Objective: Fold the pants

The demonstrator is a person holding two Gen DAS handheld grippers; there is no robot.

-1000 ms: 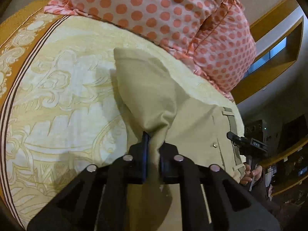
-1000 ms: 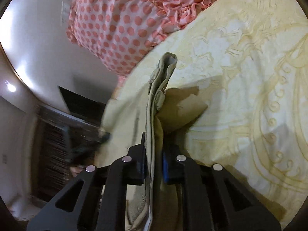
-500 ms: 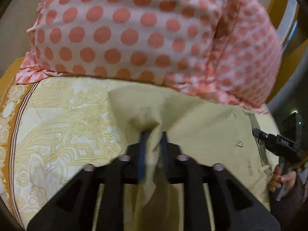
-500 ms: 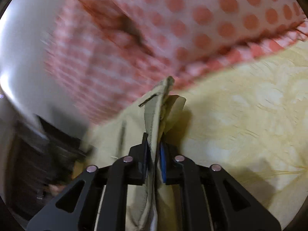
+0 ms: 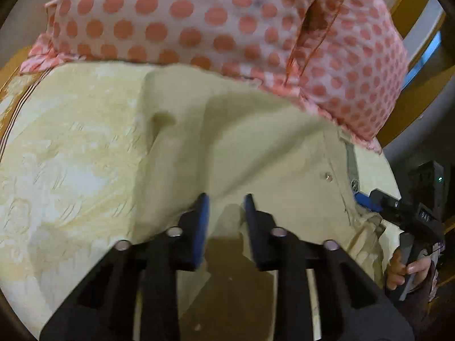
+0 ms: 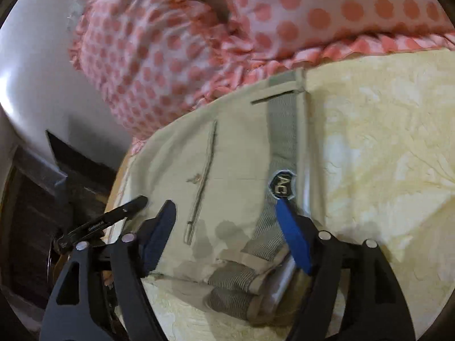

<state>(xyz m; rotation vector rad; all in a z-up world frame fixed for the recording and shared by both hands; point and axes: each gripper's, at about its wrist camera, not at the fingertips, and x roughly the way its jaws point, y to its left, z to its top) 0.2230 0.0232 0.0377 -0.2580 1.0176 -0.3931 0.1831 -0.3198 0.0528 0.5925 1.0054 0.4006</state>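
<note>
Beige pants (image 5: 256, 147) lie folded on the yellow patterned bedspread (image 5: 71, 156), just below the polka-dot pillows. My left gripper (image 5: 226, 201) is open and empty above the fold edge of the pants. My right gripper (image 6: 224, 207) is open wide over the waistband (image 6: 281, 130), whose grey band carries a round badge (image 6: 281, 184). In the right wrist view the pants (image 6: 236, 156) show a pocket seam. The right gripper also shows at the right edge of the left wrist view (image 5: 369, 199), held by a hand.
Two pink pillows with orange dots (image 5: 213, 20) lie right behind the pants; they also show in the right wrist view (image 6: 199, 42). The bed edge falls off to dark furniture (image 6: 37, 199) on the left of the right wrist view. A wooden frame (image 5: 421, 85) stands at far right.
Both grippers have opened and let go of the pants. The cloth, lifted and carried toward the pillows before, now lies flat on the bed.
</note>
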